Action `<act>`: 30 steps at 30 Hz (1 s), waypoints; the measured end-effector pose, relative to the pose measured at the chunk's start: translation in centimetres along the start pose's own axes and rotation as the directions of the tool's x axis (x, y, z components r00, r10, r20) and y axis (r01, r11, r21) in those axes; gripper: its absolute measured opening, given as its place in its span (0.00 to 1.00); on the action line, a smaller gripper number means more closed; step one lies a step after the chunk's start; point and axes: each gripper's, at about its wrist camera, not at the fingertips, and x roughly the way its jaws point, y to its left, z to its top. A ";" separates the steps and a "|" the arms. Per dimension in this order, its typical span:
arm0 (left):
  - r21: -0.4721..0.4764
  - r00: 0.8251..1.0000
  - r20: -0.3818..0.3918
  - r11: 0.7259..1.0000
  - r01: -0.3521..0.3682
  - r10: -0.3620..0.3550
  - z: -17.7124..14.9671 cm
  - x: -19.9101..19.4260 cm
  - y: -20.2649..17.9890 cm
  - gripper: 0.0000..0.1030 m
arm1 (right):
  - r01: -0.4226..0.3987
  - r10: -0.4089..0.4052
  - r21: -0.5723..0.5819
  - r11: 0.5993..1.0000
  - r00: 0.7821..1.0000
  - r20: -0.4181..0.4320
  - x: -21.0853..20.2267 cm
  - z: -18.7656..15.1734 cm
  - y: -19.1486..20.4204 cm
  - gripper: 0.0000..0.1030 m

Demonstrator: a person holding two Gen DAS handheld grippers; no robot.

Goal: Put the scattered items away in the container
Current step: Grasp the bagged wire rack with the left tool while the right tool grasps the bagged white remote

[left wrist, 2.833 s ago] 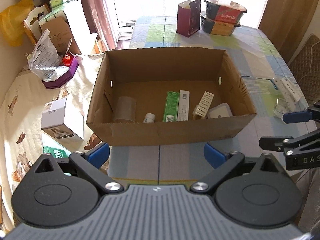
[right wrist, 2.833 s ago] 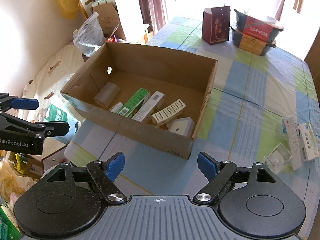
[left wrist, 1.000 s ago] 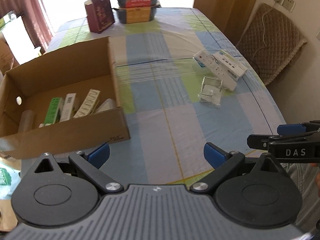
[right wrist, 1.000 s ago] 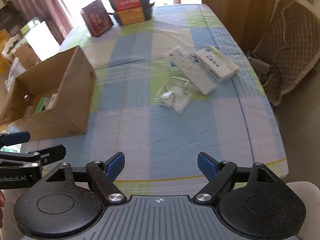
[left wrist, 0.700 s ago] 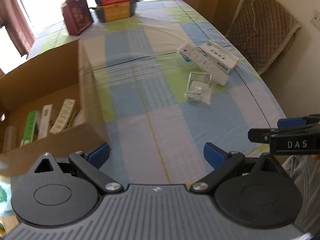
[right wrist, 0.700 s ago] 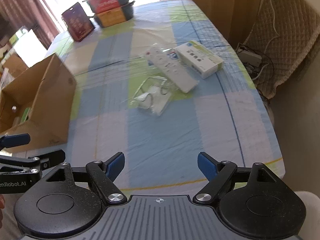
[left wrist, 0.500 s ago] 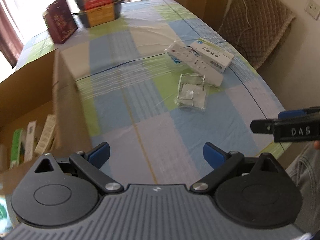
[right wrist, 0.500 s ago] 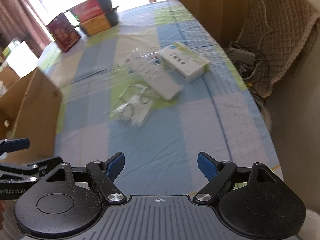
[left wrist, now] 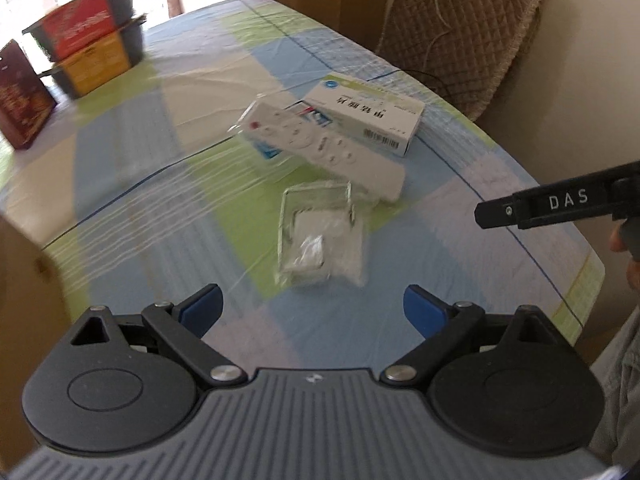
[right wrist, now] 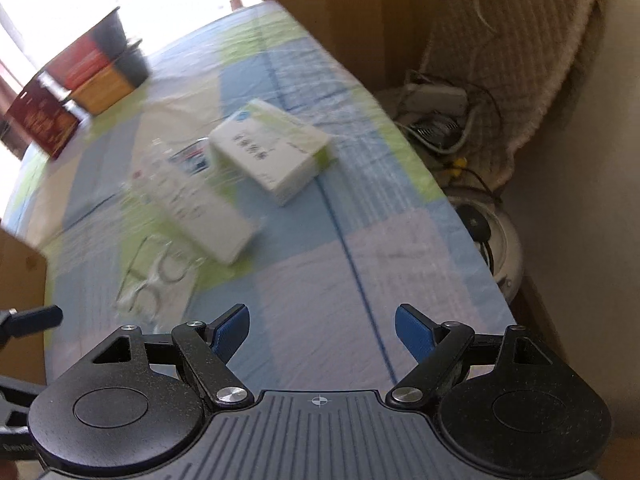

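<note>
Three loose items lie on the checked tablecloth. Nearest is a clear plastic packet (left wrist: 322, 236) (right wrist: 154, 276), then a long white remote-like strip in plastic (left wrist: 320, 148) (right wrist: 196, 200), and farthest a white and green box (left wrist: 364, 114) (right wrist: 272, 148). My left gripper (left wrist: 312, 310) is open just short of the packet, nothing between its fingers. My right gripper (right wrist: 322, 328) is open over bare cloth to the right of the items. Only a corner of the cardboard box (left wrist: 24, 276) (right wrist: 22, 276) shows at the left edge.
At the far end of the table stand a dark red box (left wrist: 22, 100) and two stacked food tubs (left wrist: 90, 52). The table's right edge (right wrist: 460, 216) drops to a floor with cables and a quilted chair (left wrist: 452, 28). A hand (left wrist: 624, 240) holds the right gripper.
Both grippers have swung right, away from the cardboard box, and closed in on the three loose items, which now look larger. Both have stayed open.
</note>
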 end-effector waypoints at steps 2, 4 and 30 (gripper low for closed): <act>-0.004 1.000 0.003 1.000 0.012 -0.012 0.5 0.9 0.0 0.92 | -0.006 0.006 0.017 1.000 1.000 -0.015 0.6 0.4 -0.4 0.83; -0.015 1.000 0.001 1.000 0.021 -0.021 0.8 1.8 0.2 0.92 | -0.006 0.007 0.013 1.000 1.000 -0.020 1.1 0.7 -0.5 0.83; -0.130 0.999 -0.013 0.991 0.029 -0.031 3.0 5.5 5.4 0.46 | -0.070 0.072 -0.149 0.986 0.997 0.010 3.5 2.7 2.4 0.83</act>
